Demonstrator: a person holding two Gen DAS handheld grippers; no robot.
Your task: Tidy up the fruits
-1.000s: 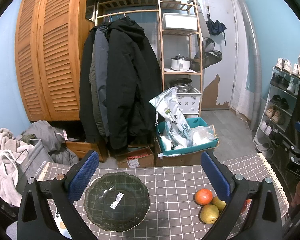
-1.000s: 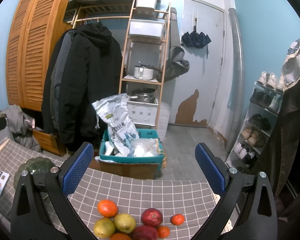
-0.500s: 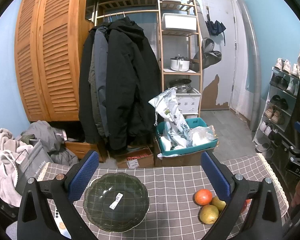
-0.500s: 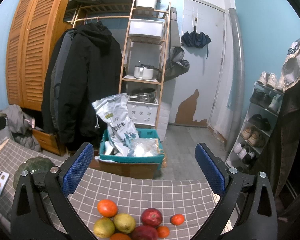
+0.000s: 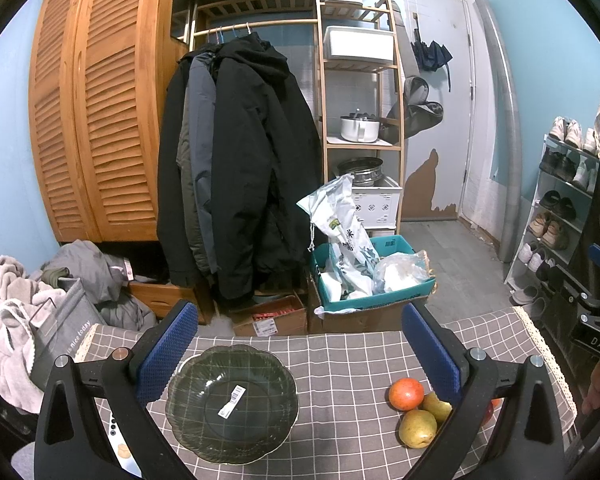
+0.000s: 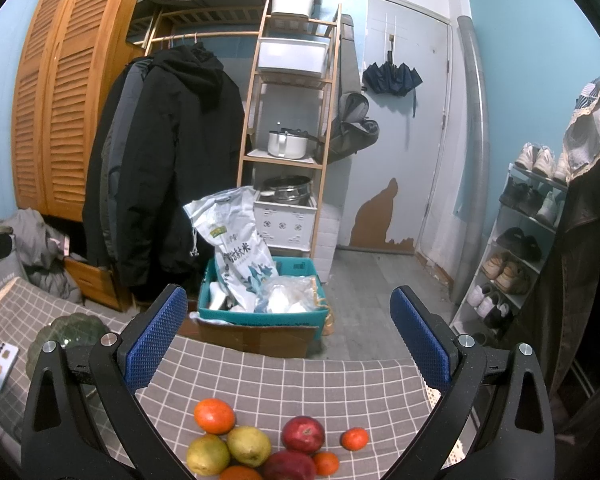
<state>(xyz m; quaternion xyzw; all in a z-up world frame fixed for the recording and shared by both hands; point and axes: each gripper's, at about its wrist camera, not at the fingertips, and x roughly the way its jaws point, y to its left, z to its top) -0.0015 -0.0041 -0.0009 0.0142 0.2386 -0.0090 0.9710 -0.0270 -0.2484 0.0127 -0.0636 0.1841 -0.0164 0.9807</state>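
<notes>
A dark green scalloped glass bowl (image 5: 232,402) with a white sticker sits on the grey checked tablecloth (image 5: 340,364), empty, between my left gripper's (image 5: 298,348) open fingers. An orange (image 5: 406,393) and two yellow-green pears (image 5: 417,428) lie to its right. In the right wrist view, a pile of fruit lies below my open, empty right gripper (image 6: 288,340): an orange (image 6: 214,416), pears (image 6: 249,446), red apples (image 6: 303,434) and small tangerines (image 6: 354,439). The bowl shows there at far left (image 6: 66,334).
A white phone (image 6: 0,366) lies at the table's left side. Beyond the far table edge stand a teal box with bags (image 5: 370,276), hanging coats (image 5: 240,168), a wooden shelf (image 5: 360,120) and a shoe rack (image 5: 560,216). My right gripper shows at the left view's right edge (image 5: 598,320).
</notes>
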